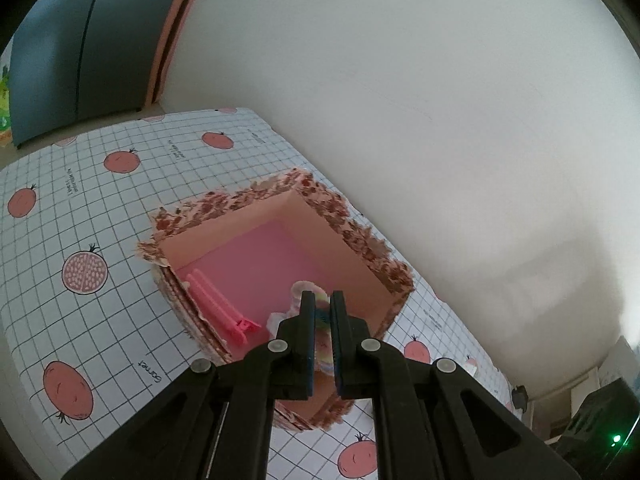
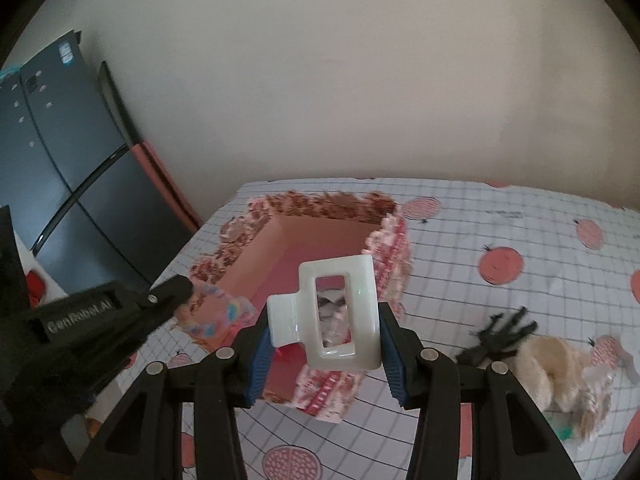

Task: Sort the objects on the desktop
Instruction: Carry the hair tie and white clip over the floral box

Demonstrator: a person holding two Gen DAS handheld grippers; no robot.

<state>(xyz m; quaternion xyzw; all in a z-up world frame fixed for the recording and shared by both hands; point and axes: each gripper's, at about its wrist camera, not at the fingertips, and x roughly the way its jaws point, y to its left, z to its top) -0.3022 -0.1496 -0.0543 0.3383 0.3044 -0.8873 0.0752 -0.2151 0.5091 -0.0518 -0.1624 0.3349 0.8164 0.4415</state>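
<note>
The left gripper (image 1: 322,312) is clamped tight on a rainbow hair tie (image 2: 224,312) over the pink box (image 2: 288,236). The right gripper (image 2: 324,334) squeezes a white hair claw (image 2: 336,316) above the box's near edge. The box sits by the table's (image 2: 460,240) back edge.
</note>
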